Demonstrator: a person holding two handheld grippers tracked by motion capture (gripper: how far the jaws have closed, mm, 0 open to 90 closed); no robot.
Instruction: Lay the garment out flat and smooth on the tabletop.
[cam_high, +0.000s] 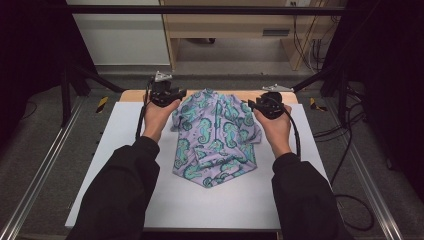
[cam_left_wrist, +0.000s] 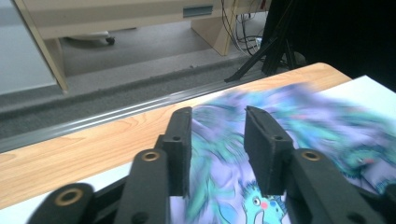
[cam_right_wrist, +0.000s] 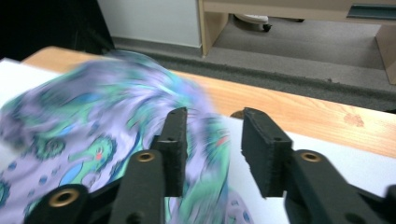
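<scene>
At the far end of the bench (cam_high: 125, 200) your left gripper (cam_high: 172, 95) and right gripper (cam_high: 257, 105) flank the shirt (cam_high: 216, 137), jaws spread, cloth loose between them, letting its shoulders settle flat.

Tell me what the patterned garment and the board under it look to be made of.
Garment: thin woven or knit fabric, matte, lilac with teal seahorse print; it creases and bunches softly, so likely light cotton or synthetic.
White board: smooth, flat, matte sheet, possibly foam board or coated panel; cannot tell which.
Table edge: pale wood grain, perhaps laminate.
</scene>
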